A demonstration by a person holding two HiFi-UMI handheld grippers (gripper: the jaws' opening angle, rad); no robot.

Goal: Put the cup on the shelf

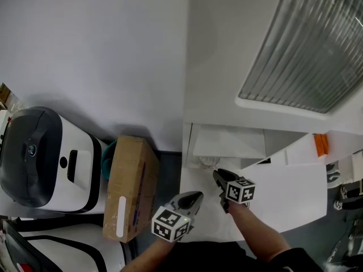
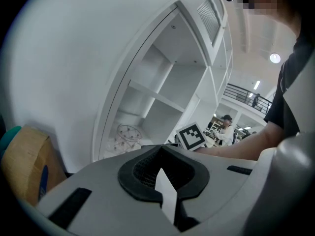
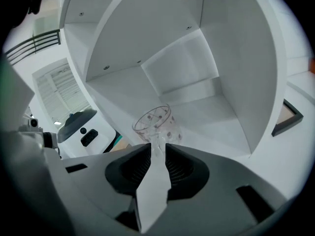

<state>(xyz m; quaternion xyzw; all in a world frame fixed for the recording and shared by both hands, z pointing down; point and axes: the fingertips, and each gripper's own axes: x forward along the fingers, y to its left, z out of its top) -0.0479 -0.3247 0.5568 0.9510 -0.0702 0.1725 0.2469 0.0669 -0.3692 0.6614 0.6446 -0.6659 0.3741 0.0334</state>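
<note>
Nearest the person, the left gripper [image 2: 161, 154] hangs back from the shelving with its jaws clenched on nothing and takes no part in the work. Beside it on the low surface lies a cardboard box [image 1: 131, 183].

Further forward, the right gripper [image 3: 157, 147] reaches into the lowest open compartment. Its jaws stand a little apart, and the handle of the clear glass cup [image 3: 156, 121] sits in the gap between them. The pads look slackened off the handle rather than pressing on it, so the grip reads as released.

The cup stands upright on the floor of the white shelf [image 3: 216, 114], near the compartment's front edge and well short of its back wall.

By this showing the placing itself looks done: the cup is on the shelf, resting on its own base. What seems left is to draw the right gripper straight back off the handle without tipping the cup.
</note>
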